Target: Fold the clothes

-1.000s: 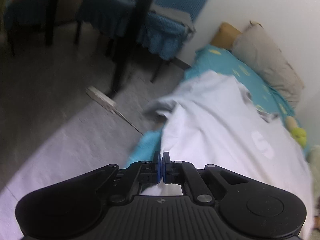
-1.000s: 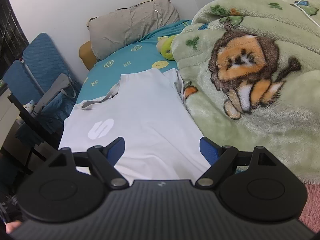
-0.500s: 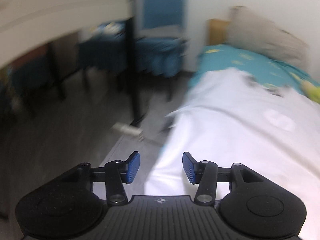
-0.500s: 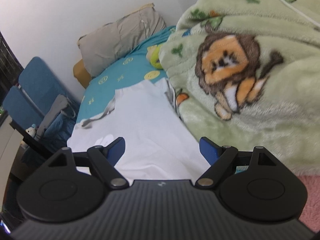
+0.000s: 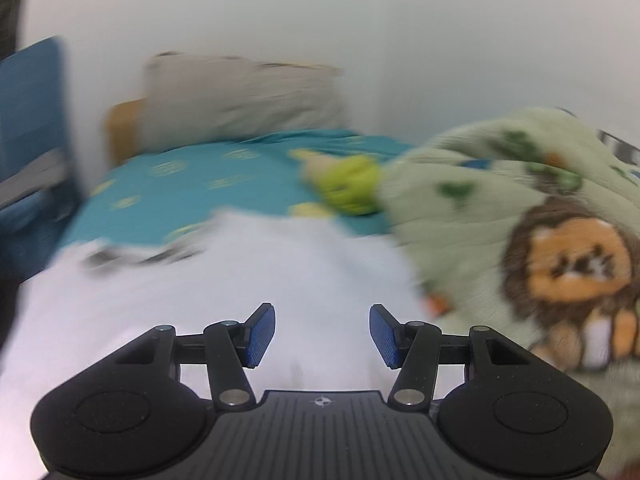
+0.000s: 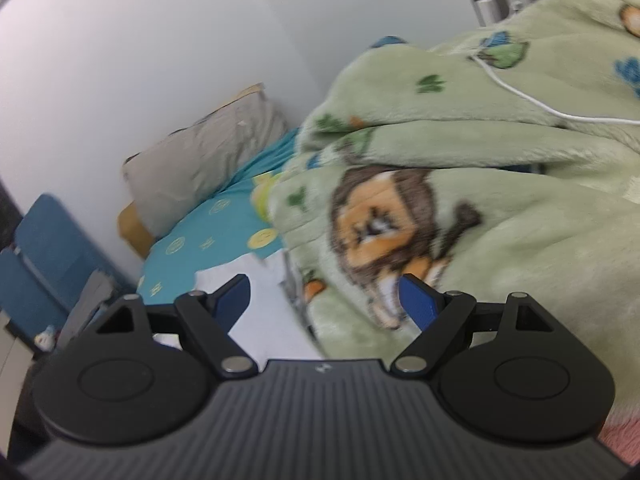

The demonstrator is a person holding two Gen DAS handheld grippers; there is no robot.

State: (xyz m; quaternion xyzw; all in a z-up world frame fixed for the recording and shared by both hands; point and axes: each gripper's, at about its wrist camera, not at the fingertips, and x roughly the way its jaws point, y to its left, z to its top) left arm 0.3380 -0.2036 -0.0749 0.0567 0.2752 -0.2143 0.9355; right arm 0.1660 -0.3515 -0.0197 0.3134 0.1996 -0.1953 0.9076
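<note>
A white t-shirt [image 5: 224, 280] lies spread flat on the teal bed sheet [image 5: 192, 184], its grey collar toward the pillow. The left wrist view is blurred. My left gripper [image 5: 322, 336] is open and empty, above the shirt's near part. My right gripper [image 6: 326, 300] is open and empty, raised over the shirt's right edge [image 6: 264, 304] where it meets the green blanket [image 6: 500, 200]. Most of the shirt is hidden behind the right gripper's body.
A green lion-print blanket [image 5: 540, 240] is piled along the bed's right side, with a white cable [image 6: 520, 96] on it. A grey pillow [image 5: 240, 96] and a yellow-green plush toy [image 5: 348, 188] sit at the bed's head. Blue chairs [image 6: 52, 256] stand left of the bed.
My left gripper let go of the shirt, opened and swung right from the floor side to face the bed's head. My right gripper stayed open and tilted up toward the blanket.
</note>
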